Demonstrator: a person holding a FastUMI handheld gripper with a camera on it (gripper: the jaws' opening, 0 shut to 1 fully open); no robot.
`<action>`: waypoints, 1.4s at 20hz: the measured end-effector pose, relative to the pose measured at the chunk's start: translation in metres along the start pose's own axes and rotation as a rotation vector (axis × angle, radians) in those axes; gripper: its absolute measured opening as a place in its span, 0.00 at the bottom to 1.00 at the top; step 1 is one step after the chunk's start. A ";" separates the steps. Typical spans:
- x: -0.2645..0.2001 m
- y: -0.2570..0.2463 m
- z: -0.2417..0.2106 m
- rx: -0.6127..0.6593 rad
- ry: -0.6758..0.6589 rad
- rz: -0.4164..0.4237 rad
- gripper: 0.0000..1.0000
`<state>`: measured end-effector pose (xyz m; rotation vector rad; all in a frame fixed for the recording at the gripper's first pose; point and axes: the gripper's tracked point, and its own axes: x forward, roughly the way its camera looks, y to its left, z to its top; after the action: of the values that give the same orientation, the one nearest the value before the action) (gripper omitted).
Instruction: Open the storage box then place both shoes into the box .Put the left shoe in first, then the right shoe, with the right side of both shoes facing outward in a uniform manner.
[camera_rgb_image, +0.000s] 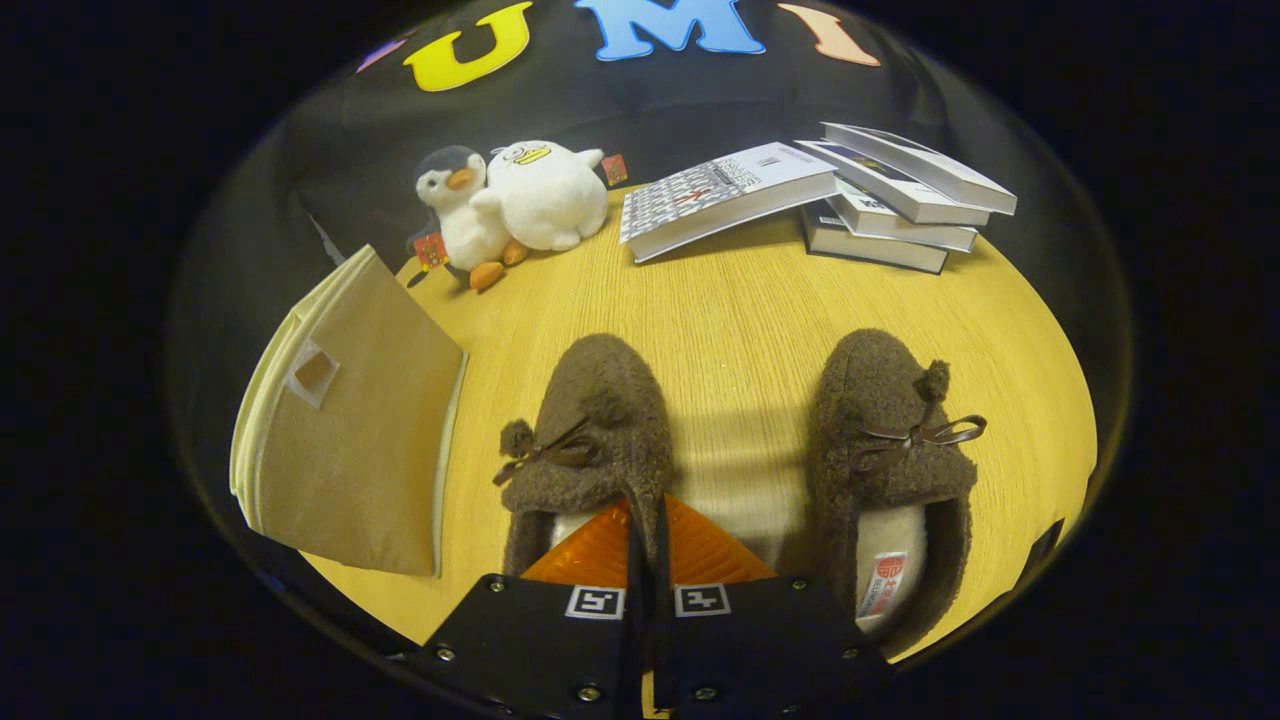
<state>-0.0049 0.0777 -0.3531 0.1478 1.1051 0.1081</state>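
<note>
Wooden tabletop (740, 330), light grain, seen from the gripper camera looking forward and down.

Gripper (648, 500): we see the two fingers drawn nearly together, with the thin inner wall of the left shoe's collar running up the slit between them. They appear to be pinching that edge; both finger faces lie against it as far as we can make out.

Left shoe (598, 430): brown fleecy slipper, toe pointing away from us, pale lining visible at the opening just beside the fingers. A small bow and a pompom sit on its vamp, toward its outer side. It rests on the table.

Right shoe (890, 450): matching brown slipper, lying parallel to the first and apart from it, bare table between them. Its bow and pompom sit toward the outer side too. Pale insole shows, with a small label on it. Nothing touches this one.

Storage box (350, 430): beige fabric, collapsed flat by the look of it, lying near the left shoe on the far side from the right shoe. A small square tab or window shows on its upper face. It is closed; we cannot tell how it opens.

Beyond the shoes, at the back of the table: two plush penguins (510, 200) leaning together, and a loose stack of books (890, 195), one book (720, 195) propped against the pile.
</note>
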 end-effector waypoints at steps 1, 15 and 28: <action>-0.005 0.003 0.003 0.008 0.004 0.007 0.04; -0.093 0.097 0.090 0.141 -0.119 0.189 0.04; -0.072 0.242 0.102 0.207 -0.113 0.337 0.04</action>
<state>0.0509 0.2978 -0.2027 0.5202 0.9698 0.2830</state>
